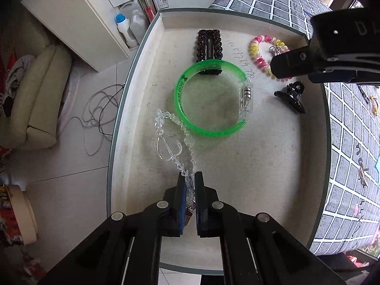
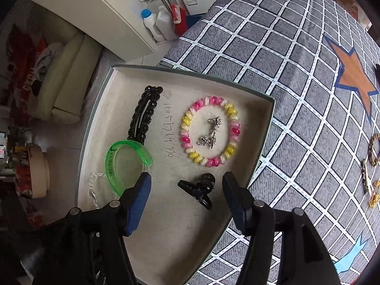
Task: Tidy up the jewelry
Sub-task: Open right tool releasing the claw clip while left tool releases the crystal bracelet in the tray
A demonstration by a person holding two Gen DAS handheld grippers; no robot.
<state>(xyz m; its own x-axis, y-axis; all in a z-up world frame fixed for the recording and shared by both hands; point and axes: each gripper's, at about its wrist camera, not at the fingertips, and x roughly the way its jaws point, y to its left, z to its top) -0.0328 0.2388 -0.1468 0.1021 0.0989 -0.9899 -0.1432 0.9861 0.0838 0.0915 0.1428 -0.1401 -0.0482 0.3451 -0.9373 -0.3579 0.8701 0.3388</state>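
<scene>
Grey checked cloth (image 2: 273, 54) covers your worktop, and on it sits a shallow box lid (image 1: 133, 109) holding the jewelry. Your left claw (image 1: 190, 185) points straight down over the lid with its jaws pinched on the clear bead chain (image 1: 187, 140), whose free end trails on the lid floor just beside the green bangle (image 1: 182, 99). That bangle overlaps the lower end of the black beaded hair clip (image 1: 209, 42). Your right claw (image 2: 187, 190) stands wide apart and grips nothing; the black claw clip (image 2: 199, 187) lies on the lid floor between its fingers, untouched. Beyond it, the pink and yellow coil bracelet (image 2: 190, 123) rings a small silver chain (image 2: 211, 130).
</scene>
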